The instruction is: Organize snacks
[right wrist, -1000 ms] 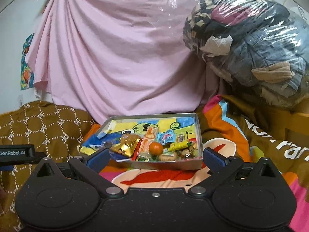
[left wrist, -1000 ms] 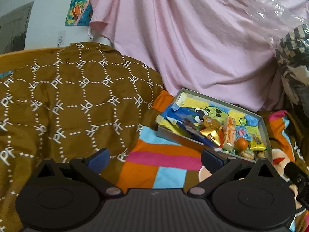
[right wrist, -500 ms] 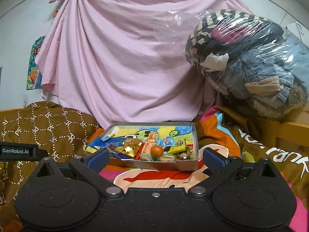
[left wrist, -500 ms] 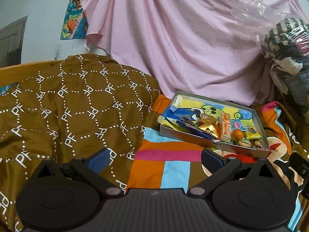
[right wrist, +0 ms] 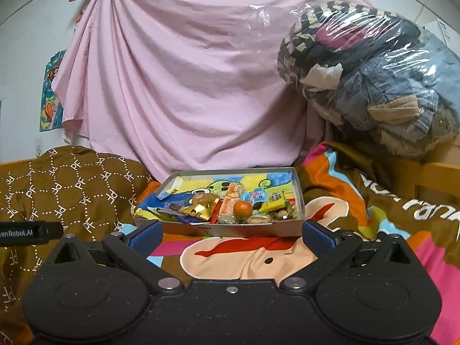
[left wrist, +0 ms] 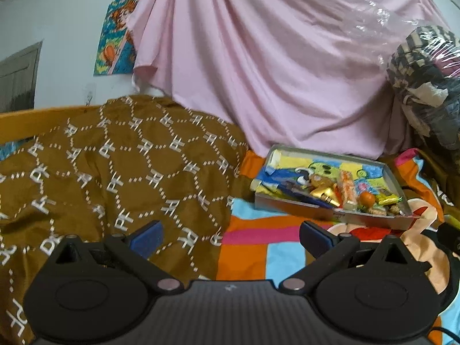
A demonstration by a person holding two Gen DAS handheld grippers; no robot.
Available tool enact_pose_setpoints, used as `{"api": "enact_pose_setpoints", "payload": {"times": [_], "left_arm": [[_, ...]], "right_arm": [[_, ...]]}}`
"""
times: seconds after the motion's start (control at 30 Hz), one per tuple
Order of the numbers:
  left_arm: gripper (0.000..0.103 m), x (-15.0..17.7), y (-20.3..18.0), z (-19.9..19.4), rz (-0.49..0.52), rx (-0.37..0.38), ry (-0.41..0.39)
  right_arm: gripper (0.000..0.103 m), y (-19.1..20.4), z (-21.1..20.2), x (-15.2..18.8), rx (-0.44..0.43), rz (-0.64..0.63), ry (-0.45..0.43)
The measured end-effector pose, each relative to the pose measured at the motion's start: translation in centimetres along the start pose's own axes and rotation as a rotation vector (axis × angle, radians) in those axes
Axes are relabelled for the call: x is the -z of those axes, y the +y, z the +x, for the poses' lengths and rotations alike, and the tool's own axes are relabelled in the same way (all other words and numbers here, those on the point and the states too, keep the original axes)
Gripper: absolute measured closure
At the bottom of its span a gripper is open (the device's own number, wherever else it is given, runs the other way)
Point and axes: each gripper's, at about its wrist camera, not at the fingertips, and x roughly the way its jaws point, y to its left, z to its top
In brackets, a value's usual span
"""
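Pink sheet behind a bed, where a box (right wrist: pixel 218 228) of snacks sits on a bright quilt (right wrist: pixel 253 256).

Snacks lie heaped in the box's near half: an orange (right wrist: pixel 243 208), a gold packet (right wrist: pixel 201 210), a yellow bar (right wrist: pixel 273 206) and more. Both the left gripper (left wrist: pixel 230 237) and the right gripper (right wrist: pixel 230 234) hover short of the box, jaws spread and holding nothing. Such a scene fits either sorting still to come or a finished gathering; any pick would call for closing in over one snack.
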Motion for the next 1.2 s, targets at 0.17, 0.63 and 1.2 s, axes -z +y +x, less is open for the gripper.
{"api": "enact_pose_setpoints", "payload": {"times": [0.17, 0.63, 1.2], "left_arm": [[0.000, 1.4, 0.9, 0.6, -0.023, 0.007, 0.030], [0.000, 2.3, 1.2, 1.5, 0.023, -0.013, 0.034], [0.000, 2.6, 0.8, 1.5, 0.090, 0.023, 0.026]], "right_arm": [[0.001, 0.7, 0.7, 0.7, -0.013, -0.001, 0.026], [0.001, 1.2, 1.7, 2.1, -0.006, 0.003, 0.076], [0.001, 1.6, 2.7, 3.0, -0.001, -0.010, 0.114]]}}
